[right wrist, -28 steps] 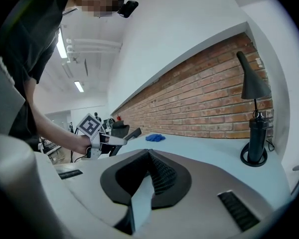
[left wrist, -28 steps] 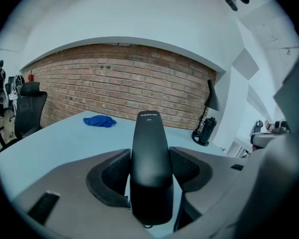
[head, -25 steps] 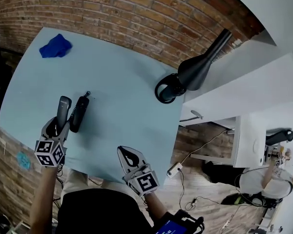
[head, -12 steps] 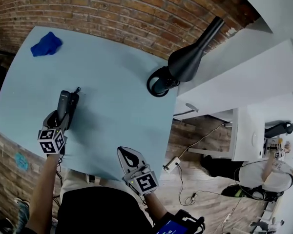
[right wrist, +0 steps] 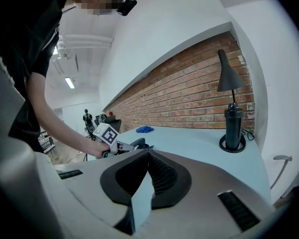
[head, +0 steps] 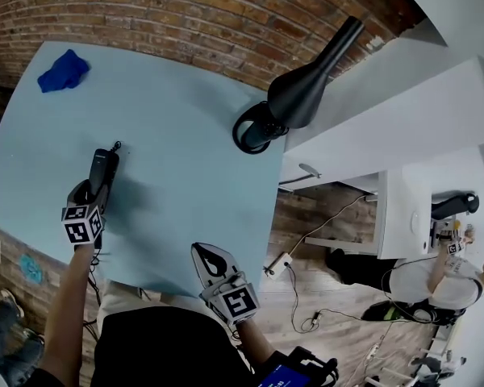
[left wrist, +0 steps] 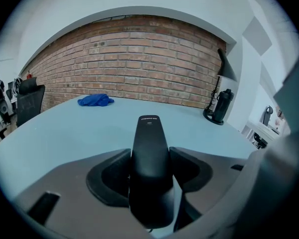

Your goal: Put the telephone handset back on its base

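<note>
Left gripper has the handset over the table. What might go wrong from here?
The handset, clamped between the left gripper's fingers, covers the base in the head view, so it might seat crooked without that showing. The right gripper sits shut at the table's near edge, steadying nothing, so a nudge might slide the base.

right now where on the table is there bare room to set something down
The widest bare patch is the middle of the table, between the blue cloth, the desk lamp base and the telephone handset. The near edge beside the right tool is bare too. Crowded only at the left edge, where the left tool grips the handset.
</note>
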### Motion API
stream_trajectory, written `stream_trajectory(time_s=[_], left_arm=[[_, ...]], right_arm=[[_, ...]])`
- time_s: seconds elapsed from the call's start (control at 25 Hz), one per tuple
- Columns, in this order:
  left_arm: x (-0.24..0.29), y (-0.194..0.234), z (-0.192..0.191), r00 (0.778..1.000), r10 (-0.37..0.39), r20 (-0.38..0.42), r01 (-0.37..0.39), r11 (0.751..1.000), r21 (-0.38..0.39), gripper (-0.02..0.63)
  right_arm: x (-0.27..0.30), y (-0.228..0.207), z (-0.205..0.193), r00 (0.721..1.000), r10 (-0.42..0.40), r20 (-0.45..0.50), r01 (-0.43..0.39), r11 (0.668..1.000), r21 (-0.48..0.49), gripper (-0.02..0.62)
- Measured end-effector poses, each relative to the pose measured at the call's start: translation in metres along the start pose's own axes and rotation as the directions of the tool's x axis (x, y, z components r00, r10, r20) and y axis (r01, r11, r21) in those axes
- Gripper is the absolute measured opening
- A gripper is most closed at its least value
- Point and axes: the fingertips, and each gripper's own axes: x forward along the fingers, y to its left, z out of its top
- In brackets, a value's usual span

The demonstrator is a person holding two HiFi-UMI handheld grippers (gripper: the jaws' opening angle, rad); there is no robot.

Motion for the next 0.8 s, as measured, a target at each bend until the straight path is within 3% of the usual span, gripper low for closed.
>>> stream_trajectory(time_s=[0.8], left_arm=[[0.023,-0.004,-0.021,0.997,0.041,-0.065,-0.032,0.991,0.129,0.273]], right_arm=[[0.006,-0.009,0.005,1.0,0.0,-0.014,0.0,1.0,0.008,0.012]])
